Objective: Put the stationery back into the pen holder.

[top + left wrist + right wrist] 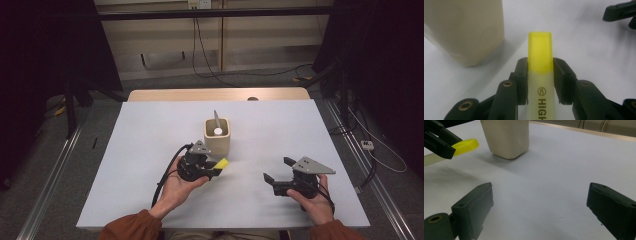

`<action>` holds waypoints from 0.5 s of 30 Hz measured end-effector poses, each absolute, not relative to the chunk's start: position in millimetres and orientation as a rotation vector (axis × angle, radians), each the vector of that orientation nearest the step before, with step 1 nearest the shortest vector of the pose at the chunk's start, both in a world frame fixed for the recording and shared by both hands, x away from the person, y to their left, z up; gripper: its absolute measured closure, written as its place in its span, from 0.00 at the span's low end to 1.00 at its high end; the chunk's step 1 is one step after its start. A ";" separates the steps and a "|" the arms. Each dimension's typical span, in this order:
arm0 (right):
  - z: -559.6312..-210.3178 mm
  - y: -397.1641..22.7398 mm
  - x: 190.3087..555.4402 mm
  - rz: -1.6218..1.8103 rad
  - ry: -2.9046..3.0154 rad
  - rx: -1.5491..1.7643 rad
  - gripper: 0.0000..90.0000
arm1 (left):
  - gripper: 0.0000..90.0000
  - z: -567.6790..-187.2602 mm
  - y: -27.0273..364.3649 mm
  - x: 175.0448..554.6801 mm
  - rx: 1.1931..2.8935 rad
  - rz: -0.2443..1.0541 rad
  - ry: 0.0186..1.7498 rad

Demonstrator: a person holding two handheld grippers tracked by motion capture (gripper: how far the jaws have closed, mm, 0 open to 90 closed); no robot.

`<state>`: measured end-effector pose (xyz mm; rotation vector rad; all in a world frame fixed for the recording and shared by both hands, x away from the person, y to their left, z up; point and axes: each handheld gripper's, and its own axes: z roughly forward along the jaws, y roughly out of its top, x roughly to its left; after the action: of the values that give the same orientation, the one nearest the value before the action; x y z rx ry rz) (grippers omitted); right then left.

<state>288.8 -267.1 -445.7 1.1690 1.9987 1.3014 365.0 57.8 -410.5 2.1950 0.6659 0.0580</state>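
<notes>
The left claw (pixel 540 66) is clamped on a yellow highlighter (pixel 540 55), held just beside the beige cup (pixel 217 135) above the worktop (pixel 150 150). The step looks like carrying; next the highlighter probably must tip upright and go into the cup. The right claw (pixel 539 205) stands apart, empty.

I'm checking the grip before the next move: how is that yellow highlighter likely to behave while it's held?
The highlighter looks like stiff plastic, so it probably won't bend. The left gripper clamps its flat sides just below the yellow cap, which likely keeps it from rolling. Its smooth, glossy body may slide lengthwise if knocked against the beige cup beside it.
</notes>
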 end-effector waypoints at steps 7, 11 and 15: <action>-445.6 -267.3 288.9 1.302 1.997 1.170 0.08 | 0.75 -399.7 64.6 359.5 2.122 0.075 0.608; -445.5 -267.4 288.9 1.303 1.995 1.168 0.08 | 0.75 -395.2 68.1 357.9 2.078 0.087 0.599; -445.4 -267.5 288.8 1.302 1.995 1.168 0.08 | 0.75 -391.7 71.6 358.0 2.042 0.100 0.599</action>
<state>288.8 -267.5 -445.4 1.1681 1.9954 1.3024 358.0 71.6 -391.7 2.0417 0.5990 0.1004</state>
